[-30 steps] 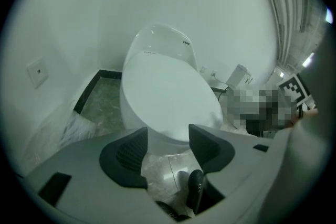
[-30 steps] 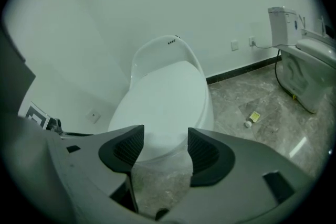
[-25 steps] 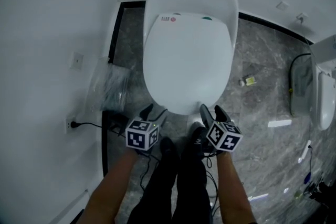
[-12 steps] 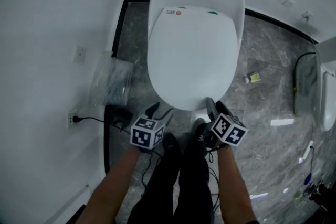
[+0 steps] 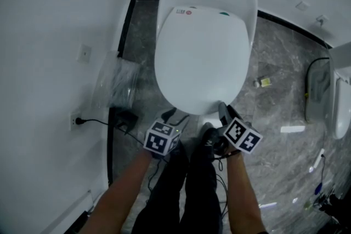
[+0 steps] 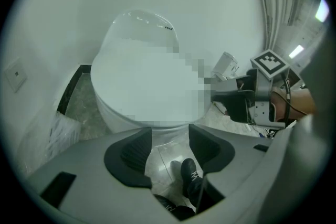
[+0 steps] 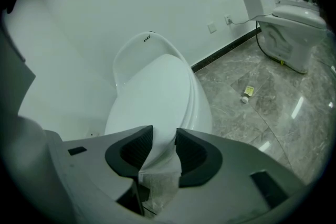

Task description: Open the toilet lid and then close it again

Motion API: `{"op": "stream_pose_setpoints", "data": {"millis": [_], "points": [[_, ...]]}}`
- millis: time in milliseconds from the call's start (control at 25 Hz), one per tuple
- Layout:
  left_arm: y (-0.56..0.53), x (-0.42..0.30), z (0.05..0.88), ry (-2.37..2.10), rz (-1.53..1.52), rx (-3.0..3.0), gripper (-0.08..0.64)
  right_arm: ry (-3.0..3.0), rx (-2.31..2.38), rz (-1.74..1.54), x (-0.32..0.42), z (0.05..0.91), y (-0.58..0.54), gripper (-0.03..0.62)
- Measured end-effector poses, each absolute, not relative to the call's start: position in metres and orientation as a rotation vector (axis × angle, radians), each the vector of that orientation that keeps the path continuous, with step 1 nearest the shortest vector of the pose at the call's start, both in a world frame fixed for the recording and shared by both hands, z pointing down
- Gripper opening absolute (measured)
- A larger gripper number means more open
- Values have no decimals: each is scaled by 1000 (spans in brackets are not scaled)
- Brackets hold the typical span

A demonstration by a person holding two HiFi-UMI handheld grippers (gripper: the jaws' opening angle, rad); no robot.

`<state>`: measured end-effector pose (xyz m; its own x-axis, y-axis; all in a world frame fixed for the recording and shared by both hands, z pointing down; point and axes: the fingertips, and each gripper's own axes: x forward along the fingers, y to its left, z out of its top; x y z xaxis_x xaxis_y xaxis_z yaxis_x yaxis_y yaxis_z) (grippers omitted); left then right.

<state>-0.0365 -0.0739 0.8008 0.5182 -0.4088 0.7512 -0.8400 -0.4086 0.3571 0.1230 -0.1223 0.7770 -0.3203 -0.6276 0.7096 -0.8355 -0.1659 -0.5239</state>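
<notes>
You had right gripper [image 5: 223, 111] jaws just closing around toilet lid [image 5: 200, 63] front edge, pad contact unclear. Left gripper [image 5: 174, 114] jaws were apart, empty.

- a crumpled clear plastic bag [image 5: 115, 85] lies on the grey marble floor [image 5: 274, 118], against the wall on my left
- nearer me, a black plug sits in a wall socket [image 5: 74, 120], its cable [image 5: 101, 130] trailing onto the tiles
- a blank wall plate [image 5: 84, 53] on that same wall
- a small yellow-labelled bottle [image 5: 261, 83] lies on the floor to my right
- a second toilet [image 5: 341, 107] at the far right edge
- my black shoes [image 5: 207, 137] under me
</notes>
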Motion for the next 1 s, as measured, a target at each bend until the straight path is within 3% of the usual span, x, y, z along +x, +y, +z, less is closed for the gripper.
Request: {"op": "stream_pose_setpoints", "data": {"millis": [760,1000], "points": [[-83,-27,751,-1076,682,2121,209,-1908,1708,1564,126,724,-129,149],[-93,-28,723,-1138,699,2159,125,-1936,1713,1559,127,696,-136,149]]}}
